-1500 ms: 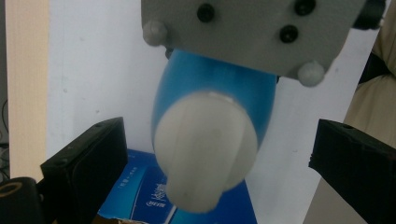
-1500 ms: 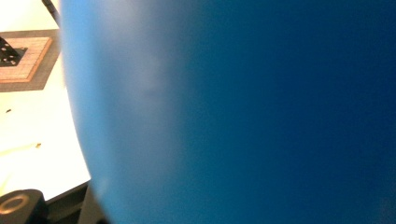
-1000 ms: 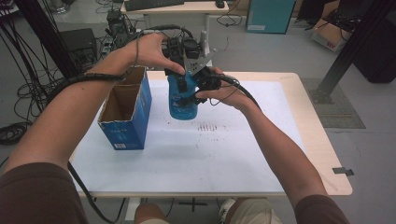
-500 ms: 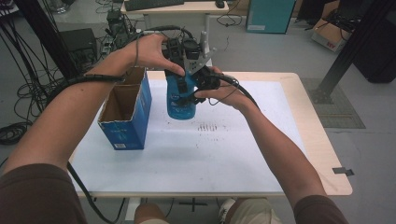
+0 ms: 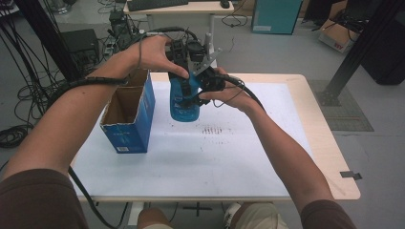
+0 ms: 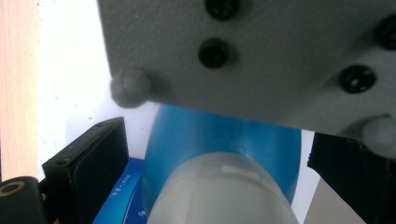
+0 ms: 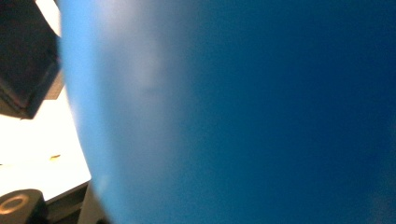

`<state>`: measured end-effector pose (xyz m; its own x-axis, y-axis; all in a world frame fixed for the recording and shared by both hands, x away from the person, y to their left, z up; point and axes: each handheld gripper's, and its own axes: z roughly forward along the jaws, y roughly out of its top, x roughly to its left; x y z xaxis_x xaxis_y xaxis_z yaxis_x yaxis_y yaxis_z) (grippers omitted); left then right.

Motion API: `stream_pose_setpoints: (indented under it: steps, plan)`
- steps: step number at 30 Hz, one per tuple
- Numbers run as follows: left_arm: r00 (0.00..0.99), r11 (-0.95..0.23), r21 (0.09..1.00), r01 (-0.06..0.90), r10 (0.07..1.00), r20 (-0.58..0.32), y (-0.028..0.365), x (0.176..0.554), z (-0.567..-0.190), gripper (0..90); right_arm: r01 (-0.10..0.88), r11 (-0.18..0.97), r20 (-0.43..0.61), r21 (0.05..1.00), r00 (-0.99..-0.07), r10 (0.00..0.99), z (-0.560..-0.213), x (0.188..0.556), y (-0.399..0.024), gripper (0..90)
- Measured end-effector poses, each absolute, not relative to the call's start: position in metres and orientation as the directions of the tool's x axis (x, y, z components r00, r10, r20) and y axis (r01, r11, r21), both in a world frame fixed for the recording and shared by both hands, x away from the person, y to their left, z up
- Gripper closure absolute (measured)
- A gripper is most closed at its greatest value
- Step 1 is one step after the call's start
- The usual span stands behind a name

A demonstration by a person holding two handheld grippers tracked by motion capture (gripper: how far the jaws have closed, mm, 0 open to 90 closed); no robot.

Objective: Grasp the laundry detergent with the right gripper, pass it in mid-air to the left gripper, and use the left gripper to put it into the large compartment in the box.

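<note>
Practically unchanged from a second ago: blue bottle [image 5: 184, 102] held above the white table [image 5: 191, 162], beside the open blue carton [image 5: 128, 114]. Right gripper [image 5: 193, 95] clamped on the body; left gripper [image 5: 184, 71] straddling the white cap [image 6: 224, 196], grip impossible to judge. Probably cap work.

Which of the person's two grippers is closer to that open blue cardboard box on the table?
Left. The left gripper hangs above the blue bottle, just beside the blue box. The right gripper grips the bottle's far side, farther from the box.
</note>
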<state>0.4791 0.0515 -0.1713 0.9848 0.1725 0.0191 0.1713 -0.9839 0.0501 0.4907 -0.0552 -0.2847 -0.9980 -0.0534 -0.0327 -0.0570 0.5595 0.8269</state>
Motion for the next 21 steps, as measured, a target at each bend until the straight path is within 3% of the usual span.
stream_pose_setpoints:
  steps: [21]
  plan:
    - [0.985, -0.984, 0.044, 0.171, 0.172, 0.016, 0.0557, 0.4801, -0.1691, 5.8, -0.075, 0.561, -0.057, 0.824, -0.997, -0.050, -0.2846, 0.4928, -0.0540, 43.3]
